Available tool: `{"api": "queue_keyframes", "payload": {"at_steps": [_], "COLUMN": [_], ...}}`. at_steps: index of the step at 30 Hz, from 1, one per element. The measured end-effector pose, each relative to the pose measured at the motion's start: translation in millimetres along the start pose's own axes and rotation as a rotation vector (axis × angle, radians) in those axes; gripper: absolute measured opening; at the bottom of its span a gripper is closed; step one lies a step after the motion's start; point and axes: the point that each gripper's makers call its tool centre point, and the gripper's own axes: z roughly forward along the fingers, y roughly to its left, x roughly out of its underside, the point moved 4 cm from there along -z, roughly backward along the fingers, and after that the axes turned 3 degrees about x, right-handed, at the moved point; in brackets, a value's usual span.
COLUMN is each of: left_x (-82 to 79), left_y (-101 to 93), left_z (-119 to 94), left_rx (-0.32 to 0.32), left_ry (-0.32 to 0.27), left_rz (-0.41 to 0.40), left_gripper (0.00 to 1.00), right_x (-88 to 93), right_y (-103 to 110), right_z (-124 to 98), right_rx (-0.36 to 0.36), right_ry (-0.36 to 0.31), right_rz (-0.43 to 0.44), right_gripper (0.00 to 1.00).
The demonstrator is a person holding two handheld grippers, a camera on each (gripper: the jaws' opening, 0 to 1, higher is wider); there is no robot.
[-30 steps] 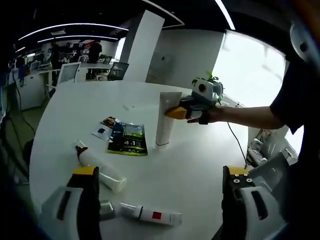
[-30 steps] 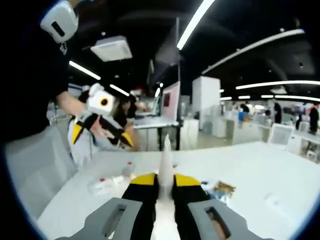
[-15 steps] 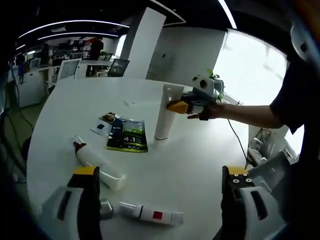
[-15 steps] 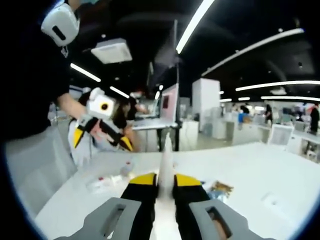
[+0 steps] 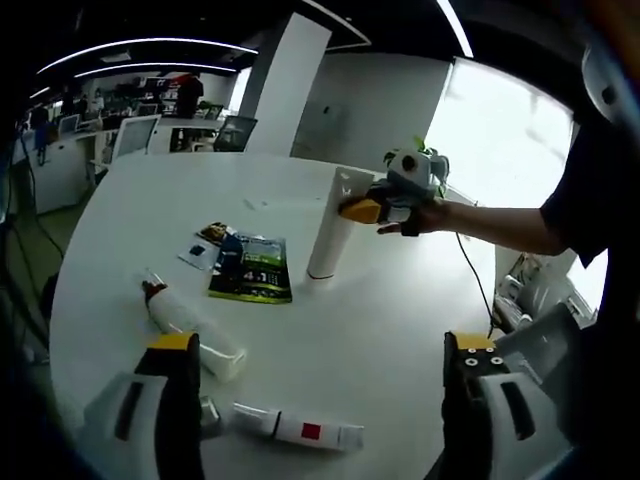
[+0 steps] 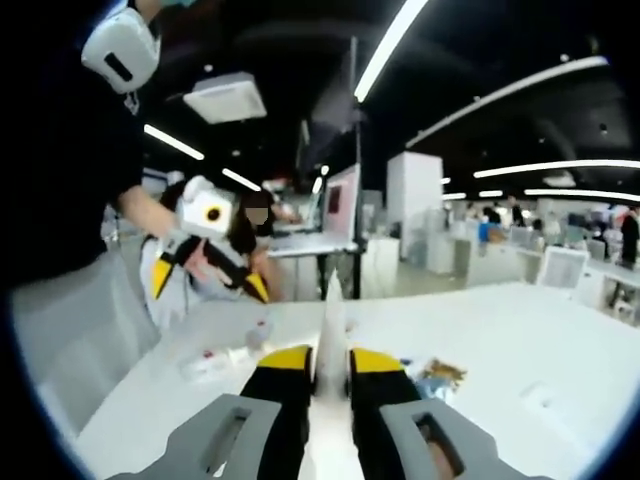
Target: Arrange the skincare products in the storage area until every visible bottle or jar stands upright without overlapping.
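Right gripper (image 5: 362,210) is nudging the tall tube (image 5: 328,233) slightly farther, standing it upright.
Its jaws are clamping the tube; left gripper (image 5: 320,375) is hanging open near 2 tubes (image 5: 297,429) lying flat.

Light: bright ceiling strips (image 6: 395,45) overhead, window (image 5: 500,140) glaring white at far right.
Table (image 5: 380,320): evenly lit, shadows faint.
Edges: bent by fisheye, dark.
Focus: right gripper view soft, far desks blurred.
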Motion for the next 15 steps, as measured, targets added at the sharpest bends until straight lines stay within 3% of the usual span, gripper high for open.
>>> {"api": "queue_keyframes", "payload": {"at_steps": [15], "left_x": [-1.0], "left_y": [-1.5], "left_z": [-2.2], "left_rx": [0.001], "left_ry": [-0.007], "left_rz": [-0.004], "left_gripper": [0.95], "right_x": [0.8], "right_y": [0.8], "right_z": [1.5], "right_rx": [0.009], "right_ry": [0.028], "right_rz": [0.012], "right_gripper": [0.12]}}
